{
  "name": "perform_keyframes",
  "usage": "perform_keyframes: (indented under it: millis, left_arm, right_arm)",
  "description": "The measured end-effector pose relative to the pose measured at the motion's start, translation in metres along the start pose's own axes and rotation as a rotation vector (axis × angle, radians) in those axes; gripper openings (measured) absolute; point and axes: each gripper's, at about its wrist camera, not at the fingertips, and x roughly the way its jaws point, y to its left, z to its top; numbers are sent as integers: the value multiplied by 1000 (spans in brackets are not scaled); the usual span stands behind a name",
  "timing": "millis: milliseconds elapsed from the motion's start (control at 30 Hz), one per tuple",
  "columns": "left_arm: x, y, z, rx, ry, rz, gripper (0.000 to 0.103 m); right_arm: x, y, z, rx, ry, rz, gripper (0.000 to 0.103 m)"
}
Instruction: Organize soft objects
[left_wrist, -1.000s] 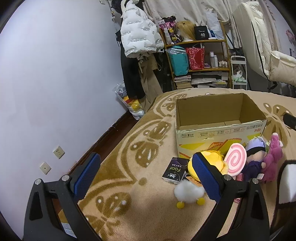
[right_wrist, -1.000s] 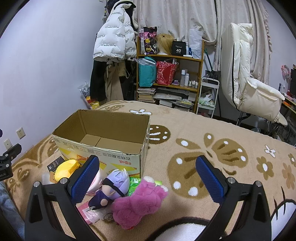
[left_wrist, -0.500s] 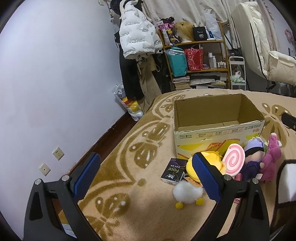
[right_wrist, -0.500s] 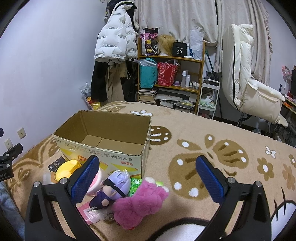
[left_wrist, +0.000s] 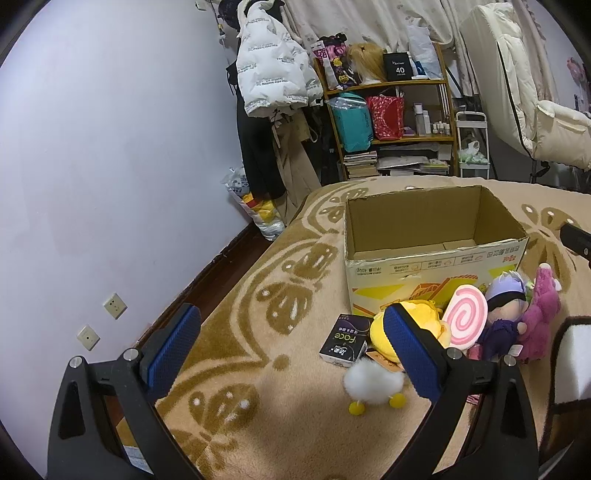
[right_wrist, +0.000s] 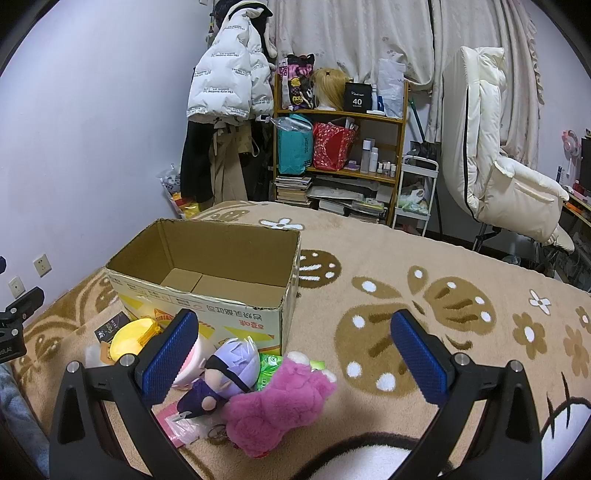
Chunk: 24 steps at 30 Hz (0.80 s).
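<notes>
An open, empty cardboard box (left_wrist: 432, 258) (right_wrist: 207, 299) stands on a patterned blanket. In front of it lie soft toys: a yellow plush (left_wrist: 421, 321) (right_wrist: 133, 338), a pink swirl lollipop plush (left_wrist: 463, 321), a purple-haired doll (left_wrist: 504, 314) (right_wrist: 225, 373), a pink furry plush (left_wrist: 539, 317) (right_wrist: 280, 402) and a white fluffy toy with yellow feet (left_wrist: 373, 384). My left gripper (left_wrist: 291, 354) is open and empty, above the blanket left of the toys. My right gripper (right_wrist: 295, 358) is open and empty, above the pink plush.
A small black carton (left_wrist: 345, 341) lies beside the yellow plush. A green packet (right_wrist: 269, 365) sits behind the doll. A cluttered shelf (right_wrist: 340, 147), hanging coats (right_wrist: 225, 122) and a cream recliner (right_wrist: 495, 162) stand beyond the bed. The wall (left_wrist: 92, 166) is at the left.
Both views have shifted only slightly; the box and toys sit a touch differently in frame. Both grippers stay open and nothing was taken hold of.
</notes>
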Motion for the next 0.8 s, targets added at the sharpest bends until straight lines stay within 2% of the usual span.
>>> perform_keyframes:
  millis: [533, 700, 800]
  left_arm:
    - [-1, -3, 0, 4, -2, 6, 99]
    - [4, -4, -3, 12, 23, 7, 99]
    - [9, -5, -5, 17, 42, -3, 99]
  right_arm:
    - [-1, 2, 1, 0, 2, 1, 103]
    - [3, 7, -1, 7, 8, 2, 103]
    - [9, -4, -8, 19, 24, 4, 103]
